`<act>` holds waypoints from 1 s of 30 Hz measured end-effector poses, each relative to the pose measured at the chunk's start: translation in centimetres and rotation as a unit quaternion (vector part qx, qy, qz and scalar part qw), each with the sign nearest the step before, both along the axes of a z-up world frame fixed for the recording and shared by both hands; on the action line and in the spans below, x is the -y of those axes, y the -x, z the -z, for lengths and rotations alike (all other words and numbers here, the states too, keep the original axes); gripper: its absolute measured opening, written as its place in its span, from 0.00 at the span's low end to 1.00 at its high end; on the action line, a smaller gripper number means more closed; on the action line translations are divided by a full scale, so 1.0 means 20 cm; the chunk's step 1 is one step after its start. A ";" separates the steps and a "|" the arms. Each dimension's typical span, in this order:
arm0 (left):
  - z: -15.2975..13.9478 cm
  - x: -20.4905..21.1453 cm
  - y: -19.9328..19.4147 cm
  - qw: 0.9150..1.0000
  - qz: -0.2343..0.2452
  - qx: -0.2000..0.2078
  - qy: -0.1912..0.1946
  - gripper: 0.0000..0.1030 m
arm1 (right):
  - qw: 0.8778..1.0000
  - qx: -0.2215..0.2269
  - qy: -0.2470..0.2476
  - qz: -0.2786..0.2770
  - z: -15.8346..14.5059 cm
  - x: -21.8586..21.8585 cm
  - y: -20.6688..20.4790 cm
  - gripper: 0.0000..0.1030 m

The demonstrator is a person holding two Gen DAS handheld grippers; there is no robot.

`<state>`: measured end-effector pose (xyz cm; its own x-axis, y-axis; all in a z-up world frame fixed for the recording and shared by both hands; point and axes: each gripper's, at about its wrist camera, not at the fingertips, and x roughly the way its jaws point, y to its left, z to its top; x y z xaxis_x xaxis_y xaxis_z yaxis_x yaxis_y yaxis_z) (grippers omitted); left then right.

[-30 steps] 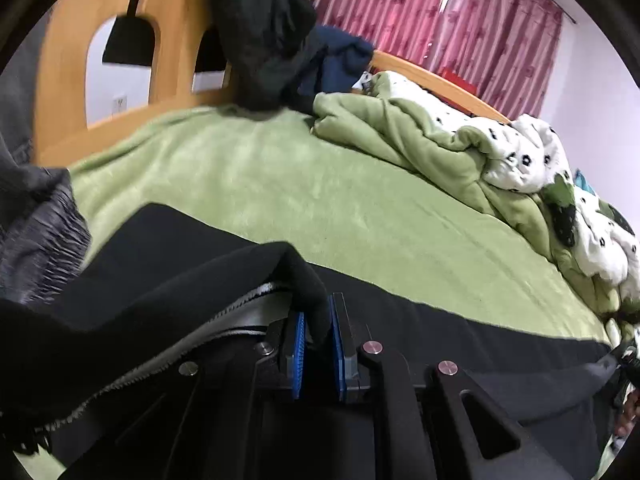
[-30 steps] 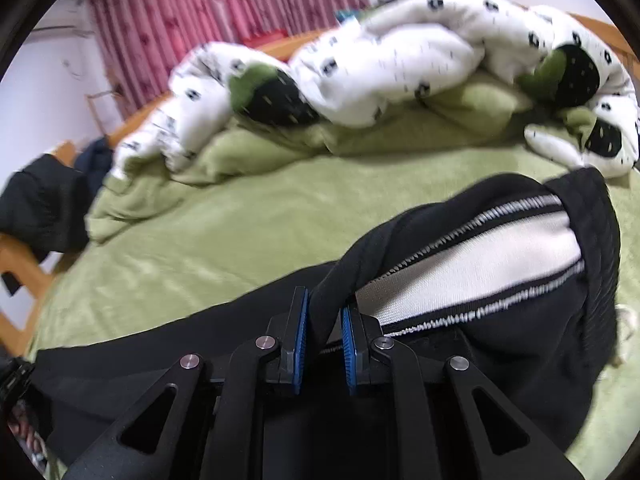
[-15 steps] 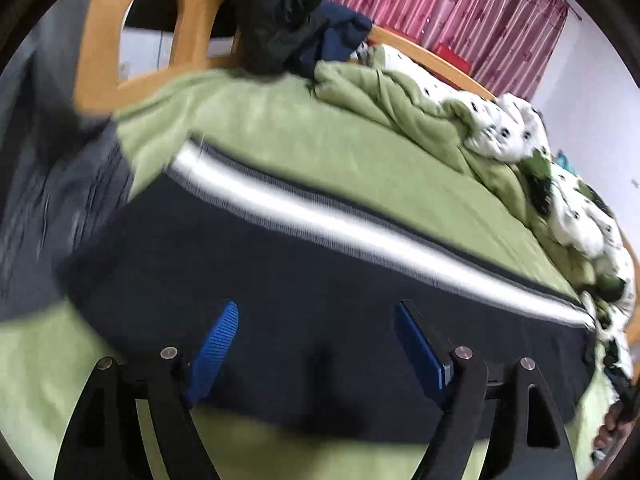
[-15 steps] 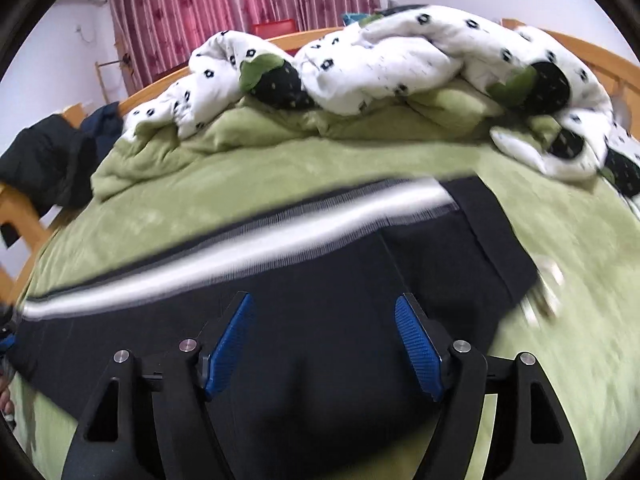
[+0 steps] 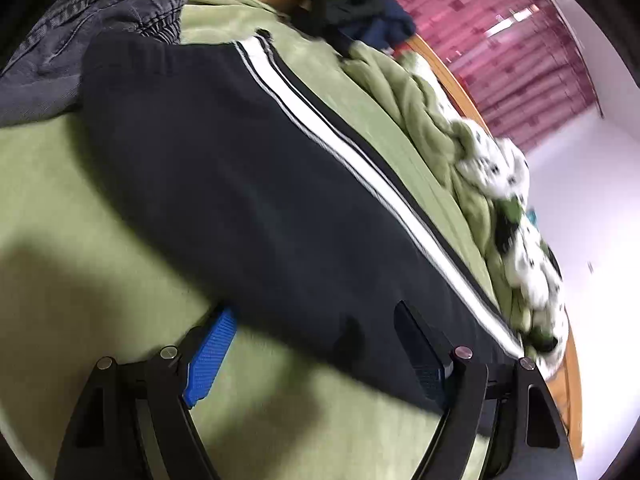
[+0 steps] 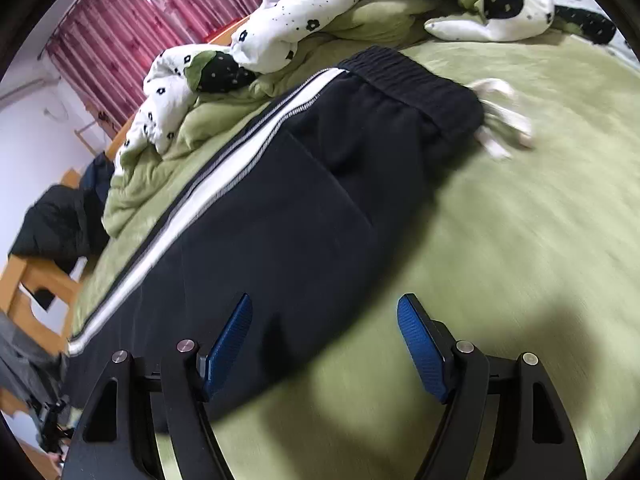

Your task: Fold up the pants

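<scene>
On the green bed (image 5: 100, 208) the black pants (image 5: 248, 184) lie lengthwise, leg over leg, white stripe along the far edge. Left claw (image 5: 316, 352) hangs spread, holding nothing, as does the right claw (image 6: 324, 344) near the waistband (image 6: 412, 76). Pinching one layer only would likely pull the fold askew.

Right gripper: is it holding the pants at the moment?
No, the right gripper is open above the pants, its jaws spread wide.

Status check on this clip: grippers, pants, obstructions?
Left gripper open, right gripper open, both empty. Black pants flat on green bed, lengthwise. Grey jeans touching pants' far end.
</scene>
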<state>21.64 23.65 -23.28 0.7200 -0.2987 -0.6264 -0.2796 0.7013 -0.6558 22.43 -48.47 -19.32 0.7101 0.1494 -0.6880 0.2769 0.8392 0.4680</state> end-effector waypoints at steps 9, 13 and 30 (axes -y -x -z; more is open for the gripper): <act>0.01 -0.07 -0.17 0.997 -0.059 -0.026 -0.044 0.09 | 0.998 -0.004 0.006 0.055 -0.02 0.11 -0.38 0.18; -0.14 -0.02 -0.07 0.996 -0.041 -0.003 -0.080 0.08 | 0.998 0.035 -0.012 0.042 -0.16 0.15 -0.25 0.15; -0.15 0.38 0.79 0.983 0.115 -0.015 -0.145 0.09 | 0.998 -0.003 0.023 0.057 -0.30 0.61 0.96 0.15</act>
